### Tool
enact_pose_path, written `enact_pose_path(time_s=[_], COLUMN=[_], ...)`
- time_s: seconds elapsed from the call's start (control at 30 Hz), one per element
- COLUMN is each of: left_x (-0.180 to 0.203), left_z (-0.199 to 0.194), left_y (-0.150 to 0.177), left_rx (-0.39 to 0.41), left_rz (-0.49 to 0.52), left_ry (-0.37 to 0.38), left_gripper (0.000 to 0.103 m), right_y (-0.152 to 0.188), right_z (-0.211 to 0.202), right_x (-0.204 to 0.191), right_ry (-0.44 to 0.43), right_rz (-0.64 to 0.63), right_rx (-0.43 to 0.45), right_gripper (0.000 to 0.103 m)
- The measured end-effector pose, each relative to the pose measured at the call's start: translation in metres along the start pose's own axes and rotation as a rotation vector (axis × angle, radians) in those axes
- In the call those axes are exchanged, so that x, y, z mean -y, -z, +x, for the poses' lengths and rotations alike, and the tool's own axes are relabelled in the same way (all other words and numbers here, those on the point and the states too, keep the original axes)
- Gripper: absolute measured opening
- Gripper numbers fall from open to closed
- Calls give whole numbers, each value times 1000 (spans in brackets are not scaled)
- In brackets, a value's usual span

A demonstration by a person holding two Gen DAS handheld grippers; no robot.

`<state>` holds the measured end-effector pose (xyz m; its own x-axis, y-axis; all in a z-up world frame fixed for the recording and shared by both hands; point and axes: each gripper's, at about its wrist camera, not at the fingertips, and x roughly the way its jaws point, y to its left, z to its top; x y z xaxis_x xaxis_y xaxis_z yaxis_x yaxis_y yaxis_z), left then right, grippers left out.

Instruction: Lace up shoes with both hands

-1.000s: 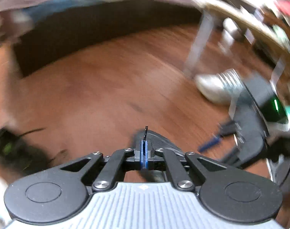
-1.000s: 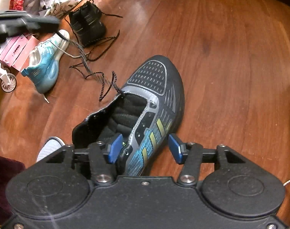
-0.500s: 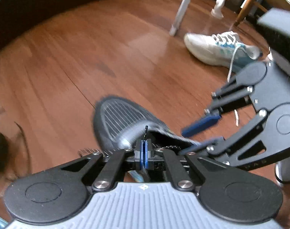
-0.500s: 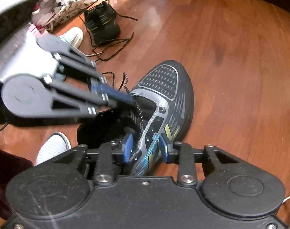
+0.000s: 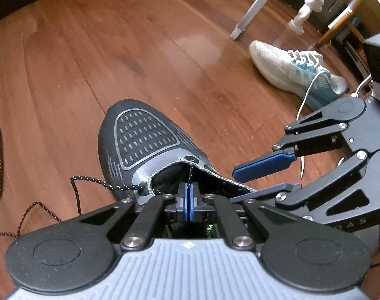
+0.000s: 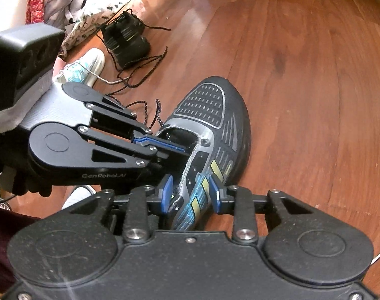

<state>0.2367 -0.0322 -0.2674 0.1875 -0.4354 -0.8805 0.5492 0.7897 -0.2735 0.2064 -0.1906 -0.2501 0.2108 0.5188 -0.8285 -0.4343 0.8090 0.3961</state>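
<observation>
Black-and-grey shoe [image 5: 145, 137] lies flat on the wooden floor [image 5: 115, 50], toe pointing away from both cameras, yellow and blue stripes along its right side. Its speckled black lace [image 5: 100, 183] leaves an eyelet on the left edge of the throat and trails loose across the floor. Left gripper [image 5: 189, 195] sits over the shoe opening with its blue pads pressed together; a thin dark tip, apparently the lace end, projects from between them. In the right wrist view, this gripper [image 6: 187, 153] reaches into the throat toward the right-hand eyelet row. Right gripper [image 6: 191, 195] straddles the right wall of the shoe near the collar, jaws narrow; whether the pads actually touch the wall cannot be determined. A white-and-teal shoe [image 5: 297, 67] lies well apart on the floor, and another black shoe [image 6: 126, 41] sits beyond, beside piled fabric [image 6: 65, 7].
</observation>
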Motion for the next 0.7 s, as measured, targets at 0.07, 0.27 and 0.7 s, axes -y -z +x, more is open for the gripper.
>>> enact_pose_path(time_s=[0.07, 0.27, 0.7], left_x=[2, 5, 3], left_z=[3, 9, 16], left_y=[-2, -5, -11], left_rx=[-5, -36, -66], left_rz=[3, 27, 5], left_ry=[-3, -15, 0], left_gripper=[0, 0, 0], right_y=[0, -1, 1], right_z=[1, 0, -4], right_x=[-1, 2, 6], right_ry=[-1, -3, -17], right_rz=[1, 5, 14], right_rx=[0, 1, 2], right_gripper=[31, 31, 31])
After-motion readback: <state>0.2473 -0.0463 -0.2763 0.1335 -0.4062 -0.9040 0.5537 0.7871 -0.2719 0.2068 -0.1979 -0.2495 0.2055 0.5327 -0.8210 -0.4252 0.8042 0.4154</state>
